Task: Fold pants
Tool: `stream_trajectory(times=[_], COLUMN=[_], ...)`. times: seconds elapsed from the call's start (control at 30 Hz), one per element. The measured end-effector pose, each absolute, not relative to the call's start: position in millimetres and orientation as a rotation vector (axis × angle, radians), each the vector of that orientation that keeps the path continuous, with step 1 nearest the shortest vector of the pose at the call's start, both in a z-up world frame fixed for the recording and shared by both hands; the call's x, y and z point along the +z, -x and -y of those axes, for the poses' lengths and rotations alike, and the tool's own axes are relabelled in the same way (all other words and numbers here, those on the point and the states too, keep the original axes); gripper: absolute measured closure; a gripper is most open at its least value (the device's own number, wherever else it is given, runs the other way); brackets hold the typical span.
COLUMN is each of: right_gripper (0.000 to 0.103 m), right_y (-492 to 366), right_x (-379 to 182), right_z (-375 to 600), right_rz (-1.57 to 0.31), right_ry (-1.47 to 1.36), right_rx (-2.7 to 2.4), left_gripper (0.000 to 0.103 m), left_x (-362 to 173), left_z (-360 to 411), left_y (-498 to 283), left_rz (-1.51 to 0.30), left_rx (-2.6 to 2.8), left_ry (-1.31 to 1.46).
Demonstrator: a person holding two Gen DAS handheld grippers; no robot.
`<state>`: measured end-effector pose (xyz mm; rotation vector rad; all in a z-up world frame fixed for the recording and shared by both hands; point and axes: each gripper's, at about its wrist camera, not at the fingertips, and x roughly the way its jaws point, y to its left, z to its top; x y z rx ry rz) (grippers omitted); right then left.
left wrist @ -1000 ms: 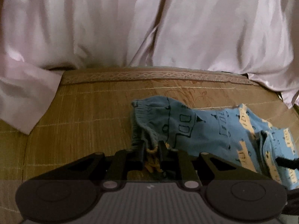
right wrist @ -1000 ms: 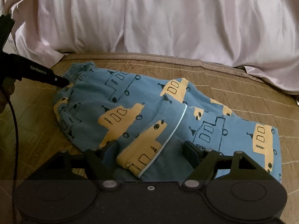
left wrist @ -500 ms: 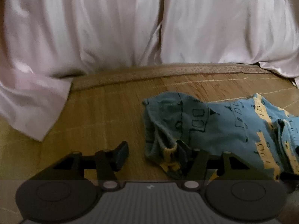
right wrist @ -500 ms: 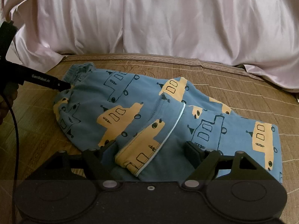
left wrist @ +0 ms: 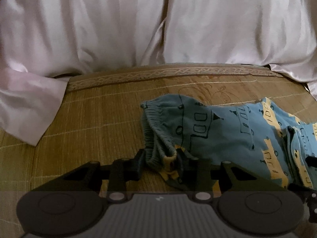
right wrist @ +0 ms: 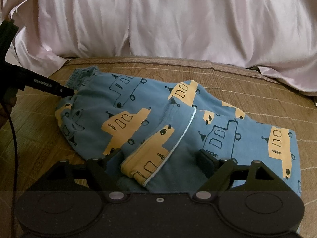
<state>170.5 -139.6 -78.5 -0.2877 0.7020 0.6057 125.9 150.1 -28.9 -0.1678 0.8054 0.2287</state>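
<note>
Blue child's pants [right wrist: 138, 103] printed with yellow trucks lie folded lengthwise on a woven mat, waistband to the left. In the left wrist view the ribbed waistband [left wrist: 158, 138] is bunched between the fingers of my left gripper [left wrist: 160, 158], which press on it from both sides. The right wrist view shows that left gripper [right wrist: 65, 91] as a black tip at the waistband corner. My right gripper [right wrist: 160, 158] stands open low over the pants, its fingers either side of a folded leg hem [right wrist: 150, 158] without pinching it.
The brown woven mat [left wrist: 95, 123] covers the bed, with a patterned border [left wrist: 158, 72] at the back. A pale pink sheet [left wrist: 118, 29] hangs behind and spills onto the mat at the left [left wrist: 29, 107]. A hand [right wrist: 4, 115] and black cable [right wrist: 13, 138] are at the left.
The left gripper let go of the waistband and opened wide half a second ago, and has now closed in on the bunched waistband again. The right gripper has stayed open and barely moved.
</note>
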Motion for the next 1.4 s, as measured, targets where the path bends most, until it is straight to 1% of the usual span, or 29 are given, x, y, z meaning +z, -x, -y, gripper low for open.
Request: stream_trajectory(times=[0.2, 0.27, 0.33, 0.43, 0.63, 0.7, 0.93, 1.03, 1.17, 1.4], right_gripper=[0.015, 0.015, 0.014, 0.014, 0.013, 0.013, 0.013, 0.012, 0.012, 0.012], right_y=[-171, -171, -171, -170, -170, -170, -172, -173, -176, -178], right_x=[-81, -81, -81, -81, -81, -81, -78, -71, -63, -51], right_z=[138, 138, 138, 139, 139, 139, 142, 151, 173, 213], right_rz=[-0.700, -0.699, -0.699, -0.698, -0.695, -0.695, -0.683, -0.658, -0.643, -0.600], right_ry=[0.288, 0.288, 0.287, 0.289, 0.287, 0.286, 0.268, 0.224, 0.122, 0.028], right_rx=[0.600, 0.600, 0.601, 0.604, 0.607, 0.606, 0.611, 0.601, 0.565, 0.512], left_gripper=[0.071, 0.079, 0.084, 0.086, 0.087, 0.087, 0.088, 0.088, 0.088, 0.088], left_x=[-29, -27, -24, -21, -14, -12, -3, 5, 24, 71], left_z=[-149, -149, -148, -143, -119, -117, -160, -170, -153, -78], left_y=[-126, -124, -123, -121, -115, -114, -113, -112, -112, -115], left_rz=[-0.800, -0.784, -0.767, -0.748, -0.688, -0.689, -0.735, -0.721, -0.683, -0.616], left_rx=[0.245, 0.251, 0.247, 0.248, 0.229, 0.218, 0.199, 0.193, 0.149, -0.019], left_ry=[0.181, 0.192, 0.193, 0.167, 0.016, 0.024, 0.404, 0.478, 0.412, 0.185])
